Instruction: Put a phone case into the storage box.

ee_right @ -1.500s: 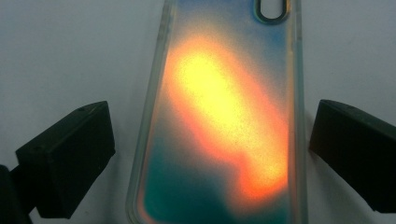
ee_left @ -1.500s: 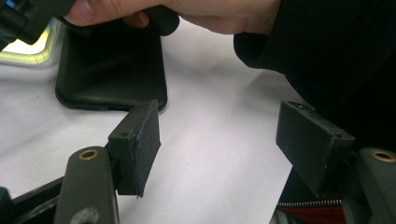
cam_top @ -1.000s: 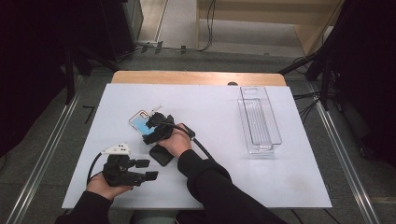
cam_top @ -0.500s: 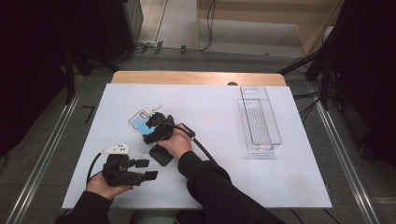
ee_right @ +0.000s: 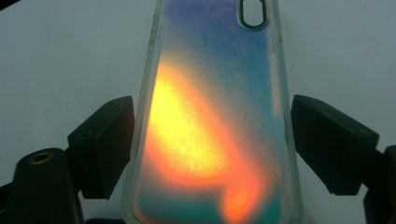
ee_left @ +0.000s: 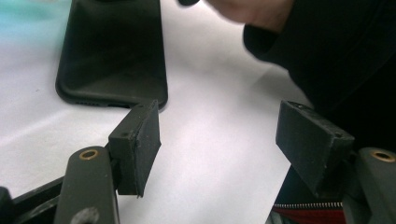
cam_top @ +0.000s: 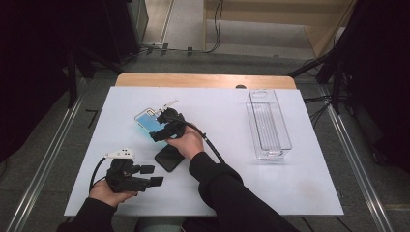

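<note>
- The clear-rimmed phone case with the blue, orange and yellow gradient back [ee_right: 212,130] lies flat on the white table sheet [cam_top: 290,183], left of centre, camera cut-out at its far end.
- My right gripper [cam_top: 162,129] straddles the case across its width. In the right gripper view the left pad appears to touch the clear rim, while a gap shows at the right pad; I judge the jaws released, with no grip made.
- To do this step well, I should centre the case between the pads, then close on both long rims evenly so it lifts level and does not twist.
- The matte black smartphone [cam_top: 169,157] lies face down just near of the case.
- My left gripper [cam_top: 145,176] rests low at the near-left, jaws parted and empty, the phone's bottom edge just beyond them.
- The clear plastic rectangular tray [cam_top: 268,123] stands well apart, at the right.
</note>
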`<state>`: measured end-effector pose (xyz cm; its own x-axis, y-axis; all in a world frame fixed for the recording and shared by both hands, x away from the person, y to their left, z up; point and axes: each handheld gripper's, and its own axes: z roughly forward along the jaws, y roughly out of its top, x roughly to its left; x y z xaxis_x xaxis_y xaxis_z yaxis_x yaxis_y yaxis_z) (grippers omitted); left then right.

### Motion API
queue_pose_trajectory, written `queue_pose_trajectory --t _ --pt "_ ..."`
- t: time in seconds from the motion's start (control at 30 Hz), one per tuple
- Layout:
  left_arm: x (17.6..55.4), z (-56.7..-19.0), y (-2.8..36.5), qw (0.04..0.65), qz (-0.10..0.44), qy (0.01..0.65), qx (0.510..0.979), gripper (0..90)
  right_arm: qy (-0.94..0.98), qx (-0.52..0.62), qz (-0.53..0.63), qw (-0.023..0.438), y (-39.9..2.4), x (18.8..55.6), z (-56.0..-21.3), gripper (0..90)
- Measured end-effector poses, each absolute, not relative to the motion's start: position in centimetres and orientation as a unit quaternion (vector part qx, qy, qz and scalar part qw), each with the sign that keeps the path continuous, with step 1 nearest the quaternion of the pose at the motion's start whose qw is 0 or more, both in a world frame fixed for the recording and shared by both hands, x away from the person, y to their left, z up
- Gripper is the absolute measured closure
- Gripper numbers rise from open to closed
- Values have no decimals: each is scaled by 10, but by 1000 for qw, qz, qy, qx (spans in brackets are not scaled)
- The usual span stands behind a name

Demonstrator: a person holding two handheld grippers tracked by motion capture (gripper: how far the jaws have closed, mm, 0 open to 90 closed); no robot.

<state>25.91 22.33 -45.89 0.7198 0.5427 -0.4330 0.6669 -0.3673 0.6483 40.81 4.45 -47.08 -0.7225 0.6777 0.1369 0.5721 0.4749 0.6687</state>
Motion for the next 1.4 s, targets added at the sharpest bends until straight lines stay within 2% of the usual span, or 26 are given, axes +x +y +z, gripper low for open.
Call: queue_pose_trajectory --t 0.27,0.37,0.5,0.8,1.4 --pt "260 -458 221 422 -73 370 824 307 846 370 378 66 16 402 -449 152" --pt "260 -457 219 423 -73 372 823 307 845 368 384 46 0 396 -442 152" --pt "261 -455 216 417 -62 375 826 306 846 366 386 48 -12 388 -436 152" --pt "263 -451 210 430 -78 374 818 306 838 368 400 47 -53 368 -423 151" --pt "270 -449 197 422 -83 386 816 307 831 390 392 54 -127 322 -433 151"
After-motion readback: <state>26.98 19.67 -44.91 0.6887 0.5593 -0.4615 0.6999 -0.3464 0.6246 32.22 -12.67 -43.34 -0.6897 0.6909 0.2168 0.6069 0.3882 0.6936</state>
